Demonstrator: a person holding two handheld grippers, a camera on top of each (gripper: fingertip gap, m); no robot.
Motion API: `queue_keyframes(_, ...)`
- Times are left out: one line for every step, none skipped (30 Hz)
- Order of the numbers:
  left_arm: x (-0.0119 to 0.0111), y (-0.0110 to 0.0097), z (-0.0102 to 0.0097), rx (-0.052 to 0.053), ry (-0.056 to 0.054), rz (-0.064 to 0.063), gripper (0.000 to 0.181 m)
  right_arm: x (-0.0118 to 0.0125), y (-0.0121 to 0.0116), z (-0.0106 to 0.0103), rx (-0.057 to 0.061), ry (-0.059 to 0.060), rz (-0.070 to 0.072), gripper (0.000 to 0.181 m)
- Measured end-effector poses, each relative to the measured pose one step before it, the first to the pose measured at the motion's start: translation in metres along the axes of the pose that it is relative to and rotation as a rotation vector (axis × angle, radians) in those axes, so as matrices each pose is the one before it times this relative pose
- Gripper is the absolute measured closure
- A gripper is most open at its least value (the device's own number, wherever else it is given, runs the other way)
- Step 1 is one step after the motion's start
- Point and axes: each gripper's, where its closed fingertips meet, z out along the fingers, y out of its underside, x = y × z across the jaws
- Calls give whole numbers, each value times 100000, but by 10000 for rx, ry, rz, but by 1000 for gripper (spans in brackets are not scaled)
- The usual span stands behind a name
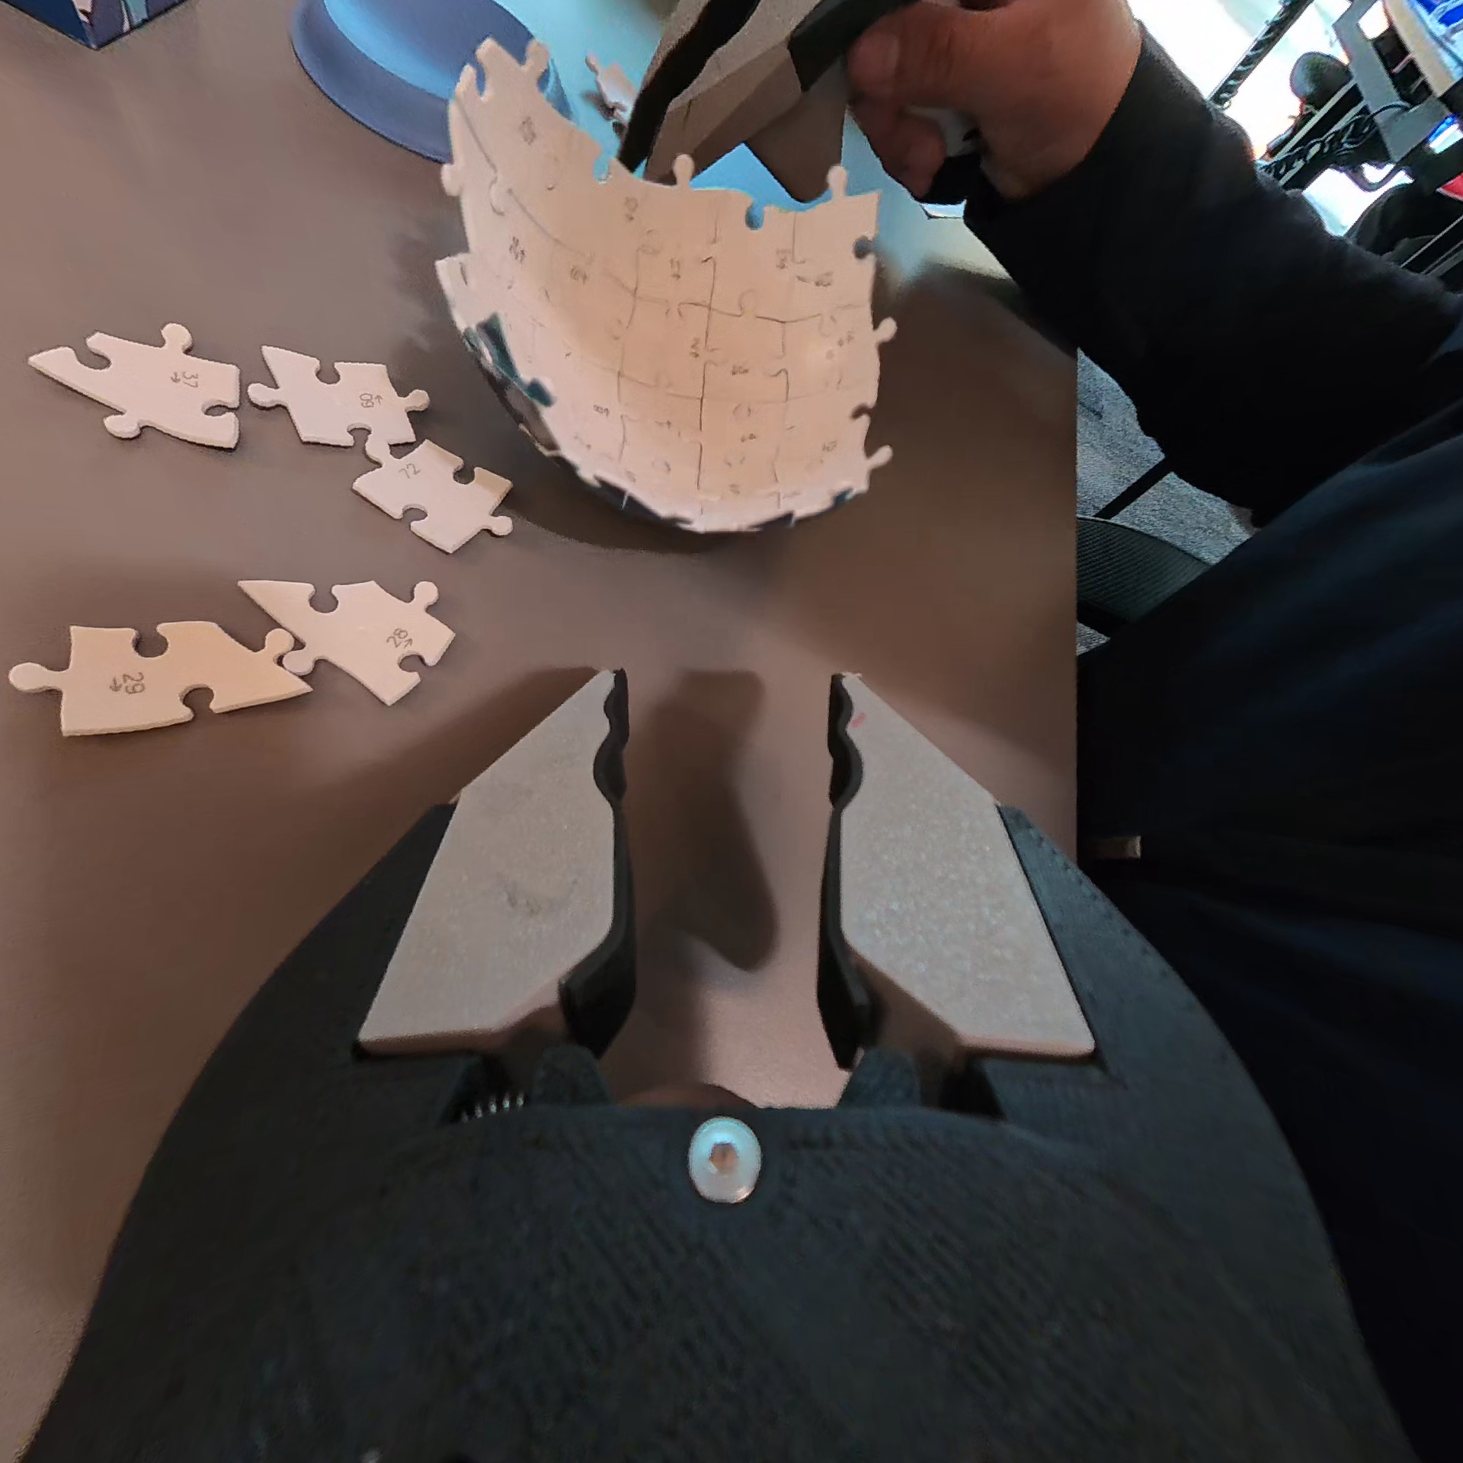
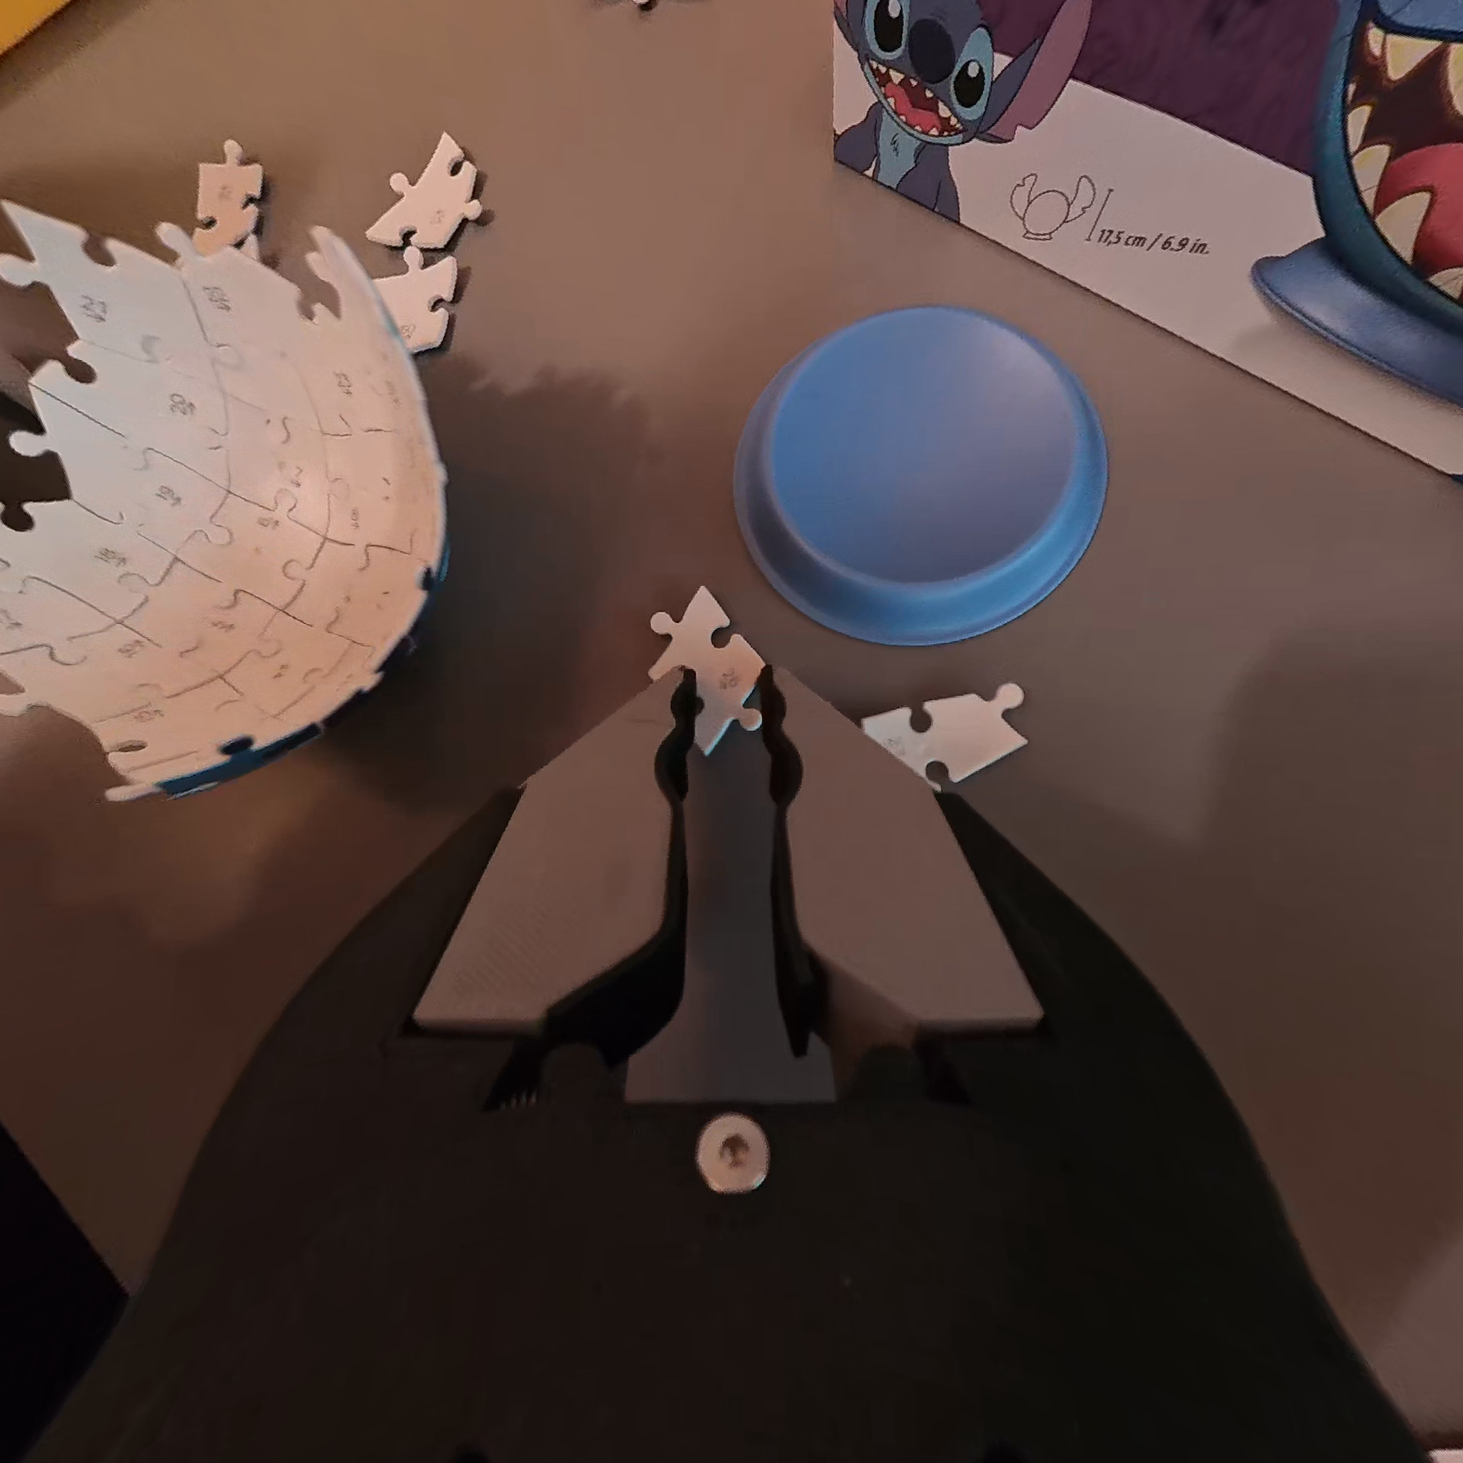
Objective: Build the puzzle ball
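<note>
The partly built puzzle ball (image 1: 673, 332) is an open white bowl of joined pieces standing on the brown table (image 1: 198, 910); it also shows at the left of the right wrist view (image 2: 214, 507). My left gripper (image 1: 728, 685) is open and empty, low over the table just in front of the ball. My right gripper (image 2: 726, 673) is shut on a white puzzle piece (image 2: 712, 665) that sticks out past its tips. In the left wrist view a hand holds the right gripper (image 1: 712, 95) above the ball's far rim.
Several loose white pieces (image 1: 340, 633) lie left of the ball, and one (image 2: 942, 728) lies beside my right gripper. A blue round stand (image 2: 918, 475) sits beyond it, with the puzzle box (image 2: 1108, 158) behind. The table edge (image 1: 1077, 514) runs along the right; a dark-sleeved arm reaches over it.
</note>
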Motion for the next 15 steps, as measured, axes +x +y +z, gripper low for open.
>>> queue_keyframes(-15, -16, -13, 11, -7, -4, 133, -80, 3, 8, 23, -17, 10, 169)
queue_keyframes(-50, -72, -58, 49, -47, 6, 133, -124, 10, 18, 39, -45, 26, 170)
queue_keyframes(-64, -200, -107, 117, -55, 24, 134, -128, -8, 17, 44, -51, 29, 170)
queue_keyframes(-2, -292, -147, 170, -6, 22, 134, -72, 2, -9, 41, -28, 27, 170)
queue_keyframes(7, -303, -139, 153, 48, -27, 134, -22, 9, -12, 26, -14, 19, 170)
queue_keyframes(-9, -176, -71, 71, 76, -91, 134, 33, 17, -33, 6, -11, 18, 170)
queue_keyframes(-40, -17, -5, -16, 71, -111, 134, 160, 3, -75, 4, 43, 36, 167)
queue_keyframes(-133, 81, 61, -39, -6, -76, 134, 231, 1, -120, 3, 85, 55, 163)
queue_keyframes(-122, 132, 81, -46, -50, -42, 134, 138, 23, -169, -9, 15, 22, 160)
queue_keyframes(0, 145, 61, -65, -14, -3, 134, 14, 53, -232, -17, -52, -31, 158)
queue_keyframes(15, 30, 20, -12, -37, 39, 134, 15, 50, -274, -20, -51, -88, 156)
queue_keyframes(-6, -10, -2, 15, -60, 57, 134, -21, 42, -299, -21, -56, -184, 153)
queue_keyframes(0, -1, 0, 3, -29, 30, 134, -60, 41, -276, -30, -69, -278, 153)
queue_keyframes(-6, 44, 28, -25, 8, -13, 134, -63, 31, -224, -41, -46, -320, 152)
queue_keyframes(15, 62, 45, -41, 32, -30, 134, -110, -28, -134, -31, -78, -360, 152)
